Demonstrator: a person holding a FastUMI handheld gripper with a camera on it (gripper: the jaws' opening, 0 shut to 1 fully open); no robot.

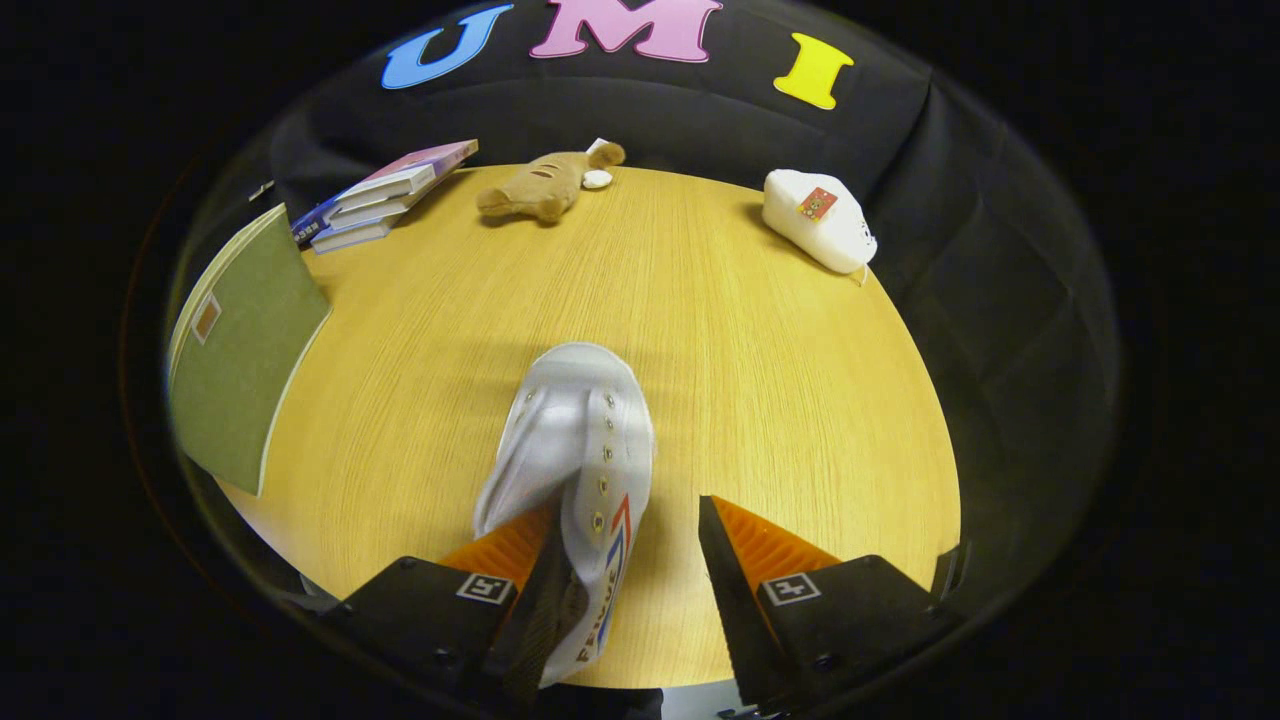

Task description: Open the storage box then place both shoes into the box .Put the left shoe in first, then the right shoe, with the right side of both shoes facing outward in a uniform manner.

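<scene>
Shoe [580,450], white canvas with metal eyelets and red and blue stripes along its side, lies on its side on the wooden table [780,400], toe pointing away from the gripper [625,560]. Its heel end sits between the two fingers, touching the left finger, whose tip reaches into the shoe's opening. A clear gap of bare table separates the shoe from the right finger, so the fingers stand apart and do not both press on it.

The gripper points forward and down over the near edge of the table, fingers angled toward the tabletop.

Beyond the shoe the table is open wood up to its far edge. Along that far edge rest a brown plush toy [545,185] and, to its right, a white plush toy [820,220]. At the far left corner lies a stack of books [385,195]. A green flat panel [240,350] stands tilted at the table's left edge, well apart from the shoe.
</scene>
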